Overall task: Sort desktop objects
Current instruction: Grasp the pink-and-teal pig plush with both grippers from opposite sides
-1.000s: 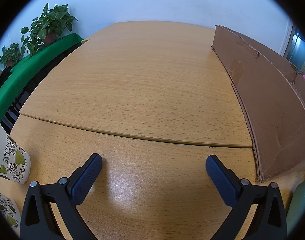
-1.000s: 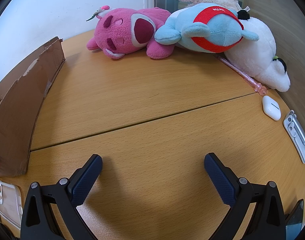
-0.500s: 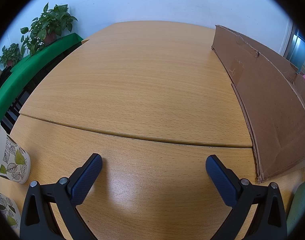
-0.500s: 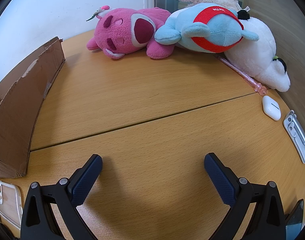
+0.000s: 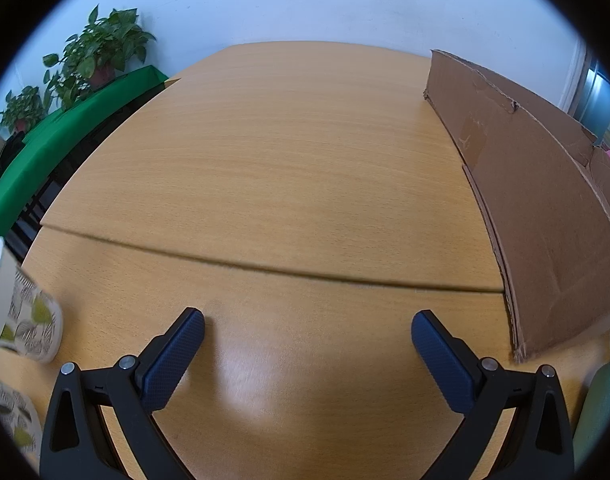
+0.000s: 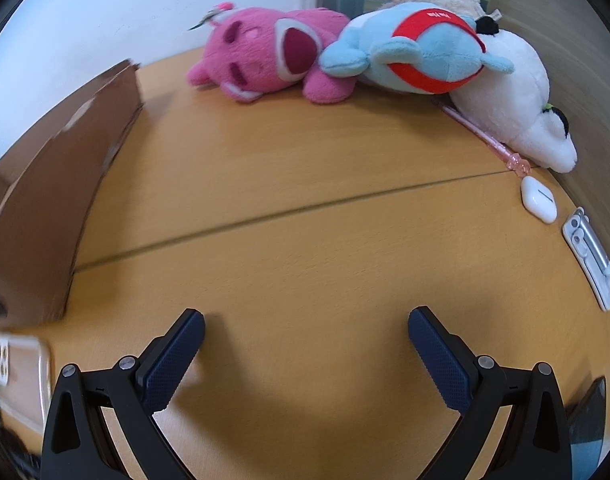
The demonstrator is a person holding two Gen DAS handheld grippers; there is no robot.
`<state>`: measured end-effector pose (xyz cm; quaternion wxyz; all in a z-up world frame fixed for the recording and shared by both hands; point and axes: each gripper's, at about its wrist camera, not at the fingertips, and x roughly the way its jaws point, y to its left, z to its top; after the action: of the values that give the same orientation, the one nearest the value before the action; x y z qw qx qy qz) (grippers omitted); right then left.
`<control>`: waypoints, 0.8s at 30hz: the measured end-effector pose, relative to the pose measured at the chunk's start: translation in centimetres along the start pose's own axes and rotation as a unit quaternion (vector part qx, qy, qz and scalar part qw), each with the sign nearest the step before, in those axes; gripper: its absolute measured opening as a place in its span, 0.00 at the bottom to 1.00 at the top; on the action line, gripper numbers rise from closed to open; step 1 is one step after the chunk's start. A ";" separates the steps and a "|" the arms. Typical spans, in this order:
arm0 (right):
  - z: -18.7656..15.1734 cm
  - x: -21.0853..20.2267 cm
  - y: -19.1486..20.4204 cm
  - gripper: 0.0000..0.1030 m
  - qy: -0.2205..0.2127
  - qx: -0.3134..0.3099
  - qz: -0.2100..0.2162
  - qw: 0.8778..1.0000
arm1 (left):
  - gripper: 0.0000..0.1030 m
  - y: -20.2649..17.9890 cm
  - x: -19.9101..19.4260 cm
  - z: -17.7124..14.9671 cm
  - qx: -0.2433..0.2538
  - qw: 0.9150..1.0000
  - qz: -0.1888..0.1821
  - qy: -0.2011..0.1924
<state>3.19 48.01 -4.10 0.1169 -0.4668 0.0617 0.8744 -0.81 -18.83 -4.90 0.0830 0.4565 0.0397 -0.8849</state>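
Over bare wooden table (image 6: 305, 152), both the left gripper (image 5: 307, 330) and right gripper (image 6: 306, 328) hang spread, empty — sorting seems unstarted; likely next, reach toward the far pink plush (image 6: 265, 60) or earbud case (image 6: 538, 200)

Office-like room: long light-wood meeting table (image 5: 297, 168) sitting against plain white wall (image 5: 305, 0), potted green plants (image 5: 101, 52) standing on green-draped ledge (image 5: 45, 148), plush toys lying about.
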 end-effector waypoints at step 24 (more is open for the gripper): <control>-6.0 -12.2 28.0 1.00 -0.019 -0.269 0.376 0.886 | 0.99 -9.6 -15.9 -14.6 0.026 0.956 -0.294 -0.005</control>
<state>7.20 17.91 2.70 -0.3497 -0.4056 -0.0077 0.8445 18.21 -5.46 -0.46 -0.1920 0.4227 0.1489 -0.8731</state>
